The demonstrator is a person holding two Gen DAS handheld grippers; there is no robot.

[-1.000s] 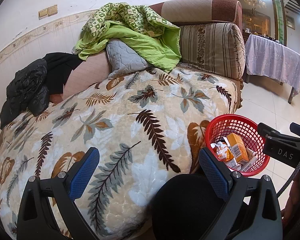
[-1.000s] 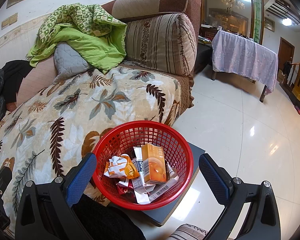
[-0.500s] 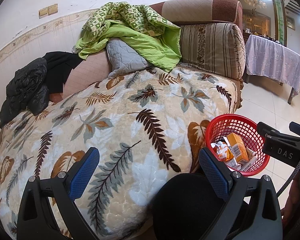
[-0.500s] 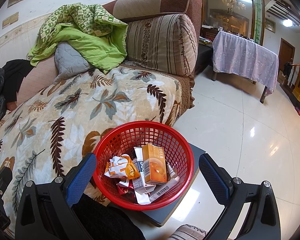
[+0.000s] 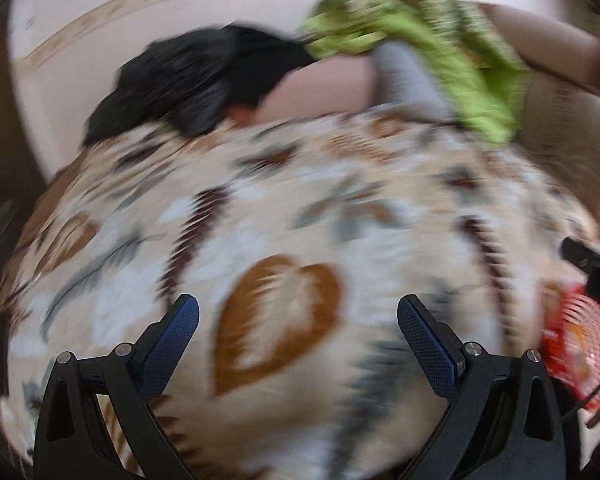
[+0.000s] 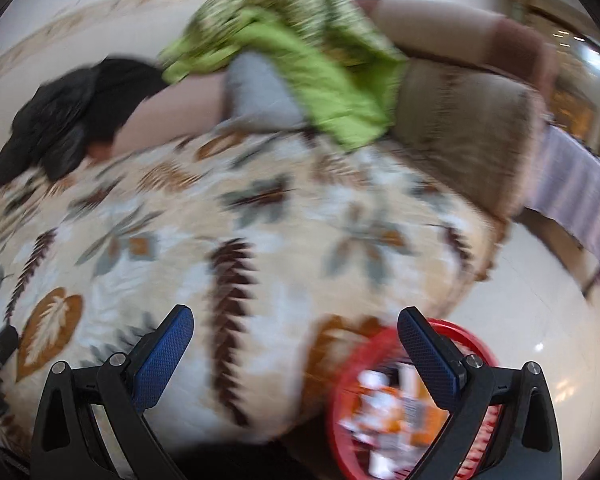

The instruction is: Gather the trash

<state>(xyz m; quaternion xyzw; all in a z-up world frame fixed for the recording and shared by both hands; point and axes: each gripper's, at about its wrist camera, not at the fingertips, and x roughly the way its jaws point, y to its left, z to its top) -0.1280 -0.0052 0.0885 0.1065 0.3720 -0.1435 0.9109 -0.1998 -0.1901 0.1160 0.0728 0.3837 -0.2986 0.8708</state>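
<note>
Over the leaf-print blanket on the sofa, left gripper spread wide with nothing between the blue pads; right gripper likewise wide and empty. Both views smeared by motion, so fine detail lost.

Down at the sofa's front edge, red mesh basket sitting low in the right wrist view, partly behind the right-hand finger; same basket at the far right edge of the left wrist view. Inside it: crumpled white-and-orange wrappers and what looks like an orange carton, heaped together, too blurred to count or read. No loose trash discernible on the blanket; none in either grip.

Likely risks from here:
- Missing a small scrap on the busy leaf pattern, since brown, white and orange print could hide a wrapper of similar colour, more so with the view this blurred.
- Closing on blanket fabric along with any flat scrap, dragging the soft cover up.
- Knocking the basket with the right gripper, given how close the finger appears to the rim; light plastic, probably easy to tip and spill.
- Mistaking clothing for trash: black jacket and green quilt heaped at the back of the sofa, with a grey cushion under the quilt.
</note>
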